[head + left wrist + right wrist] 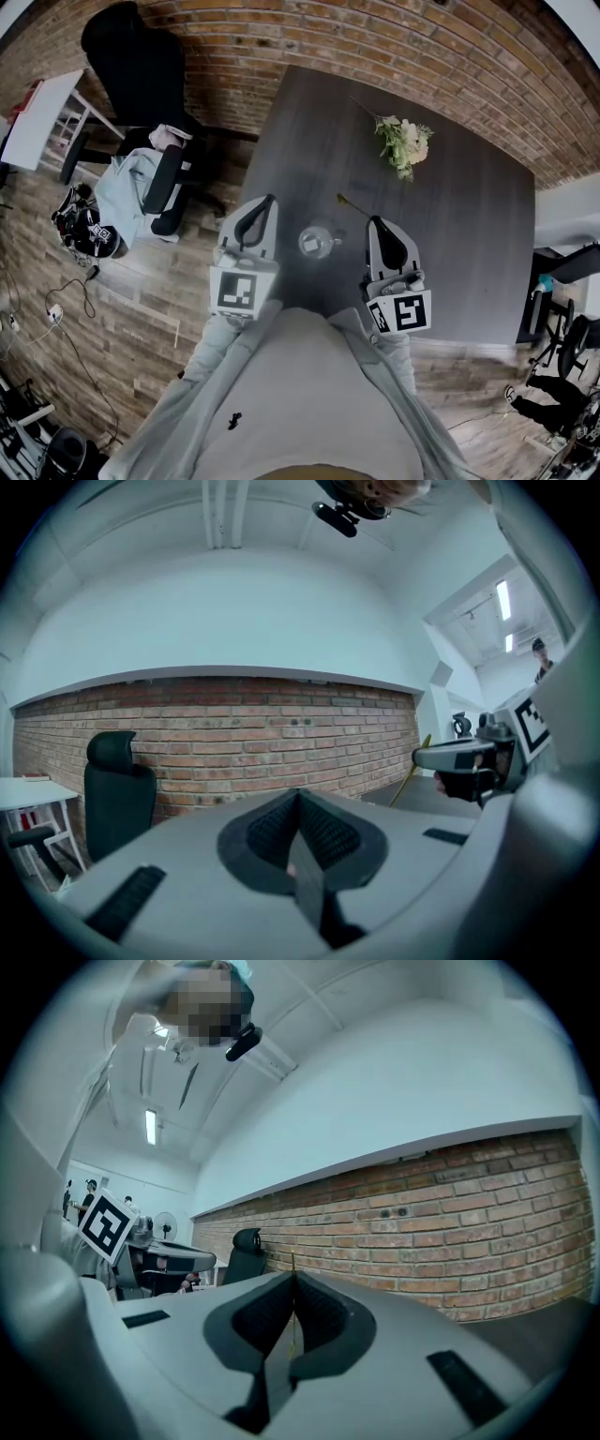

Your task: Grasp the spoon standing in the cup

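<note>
A clear glass cup (317, 242) stands on the dark table (469, 234) between my two grippers. The thin gold spoon (352, 205) is outside the cup, slanting away from the tip of my right gripper (374, 221), which is shut on it. In the right gripper view the spoon (292, 1260) shows as a fine gold line pinched between the closed jaws of the right gripper (292, 1274). The left gripper view shows the spoon (410, 771) tilted at the right gripper's tip (419, 756). My left gripper (270, 200) (300, 794) is shut with nothing in it, left of the cup.
A bunch of pale flowers (405, 141) lies on the table's far side. A black office chair (141, 66) and a brick wall (234, 733) are beyond the table. A chair with a pale garment (136, 187) stands at the left.
</note>
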### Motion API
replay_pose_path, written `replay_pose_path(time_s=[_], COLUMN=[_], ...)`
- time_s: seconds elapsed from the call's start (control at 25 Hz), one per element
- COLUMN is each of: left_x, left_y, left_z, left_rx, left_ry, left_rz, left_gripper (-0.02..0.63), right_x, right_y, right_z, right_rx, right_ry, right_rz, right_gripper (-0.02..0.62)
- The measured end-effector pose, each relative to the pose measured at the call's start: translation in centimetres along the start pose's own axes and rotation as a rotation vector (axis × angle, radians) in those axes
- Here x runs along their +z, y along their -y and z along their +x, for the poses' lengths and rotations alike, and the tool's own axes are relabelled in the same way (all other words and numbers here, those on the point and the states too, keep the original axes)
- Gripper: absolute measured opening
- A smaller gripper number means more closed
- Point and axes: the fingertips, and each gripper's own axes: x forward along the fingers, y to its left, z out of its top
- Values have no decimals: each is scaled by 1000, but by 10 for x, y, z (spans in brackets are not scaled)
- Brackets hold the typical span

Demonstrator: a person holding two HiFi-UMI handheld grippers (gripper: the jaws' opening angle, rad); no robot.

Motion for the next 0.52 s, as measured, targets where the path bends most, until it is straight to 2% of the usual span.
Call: replay_pose_path(time_s=[0.36, 0.52], left_x=[-1, -3], left_y=[-1, -1], left_z=[2, 6], left_rx=[3, -22], left_ry=[-11, 4], left_rz=[-38, 24], left_gripper=[18, 18], right_x=[-3, -5], right_y=[1, 2], right_z=[1, 2], right_rx=[-8, -7], right_ry=[-9, -14], right_rz=[8, 9], right_gripper=[18, 18])
